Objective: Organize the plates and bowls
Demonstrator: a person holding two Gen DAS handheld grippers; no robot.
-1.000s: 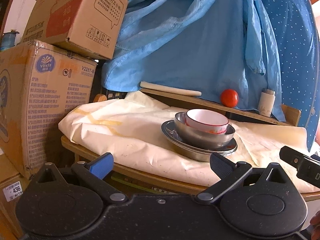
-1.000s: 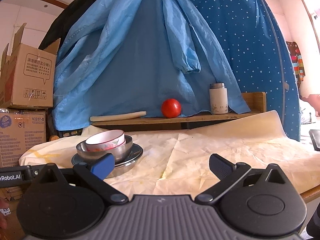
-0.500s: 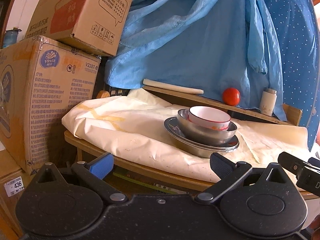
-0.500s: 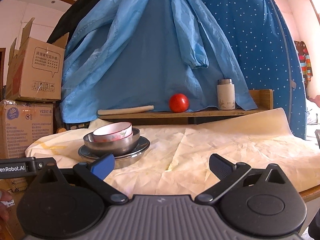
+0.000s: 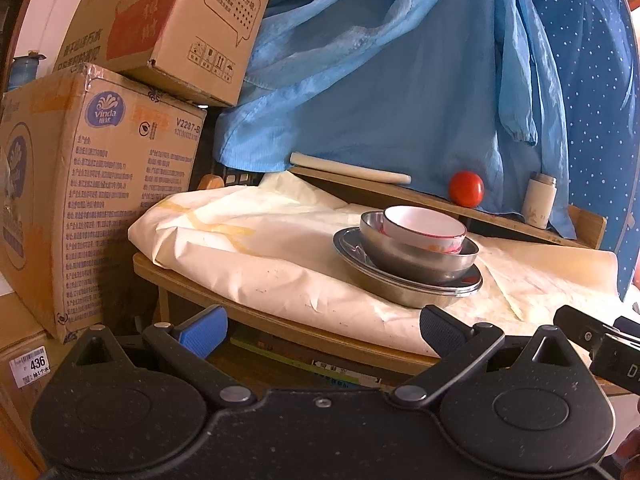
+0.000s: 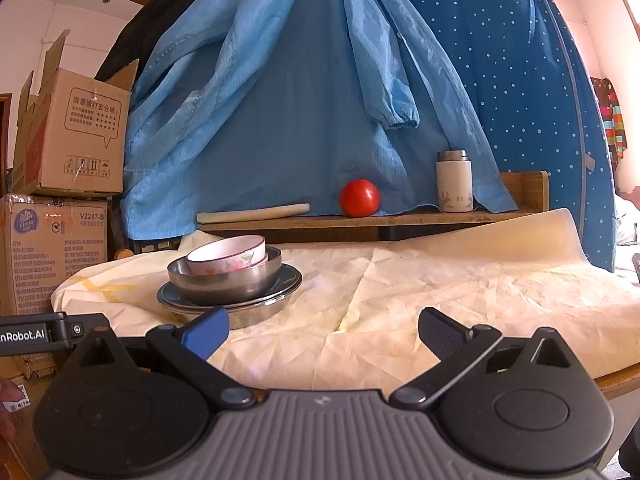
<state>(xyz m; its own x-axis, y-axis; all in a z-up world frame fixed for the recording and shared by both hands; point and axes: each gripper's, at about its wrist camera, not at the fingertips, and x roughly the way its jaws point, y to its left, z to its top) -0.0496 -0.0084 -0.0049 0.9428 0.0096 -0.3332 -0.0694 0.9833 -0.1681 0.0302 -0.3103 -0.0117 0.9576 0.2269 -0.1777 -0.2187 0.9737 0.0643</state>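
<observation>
The left gripper (image 5: 320, 322) and the right gripper (image 6: 322, 324) were both held with their fingers spread wide apart and nothing between them, short of the near edge of the table (image 5: 280, 326). Over the last second the dishes had grown larger and shifted in both wrist views, which indicated that both grippers had been carried forward toward the table; neither had yet made contact with anything. The table was covered by a creased cream sheet (image 6: 440, 288). On the sheet, toward its left half, stood the stack: a wide steel plate (image 6: 256, 314) at the bottom, a steel bowl (image 6: 224, 280) seated in it, and a small white bowl with a pink pattern (image 6: 228, 254) resting tilted inside the steel bowl. The nesting had not altered during the approach. On this evidence the dishes already appeared gathered largest to smallest, so the approach most probably preceded levelling the white bowl or moving the stack.
</observation>
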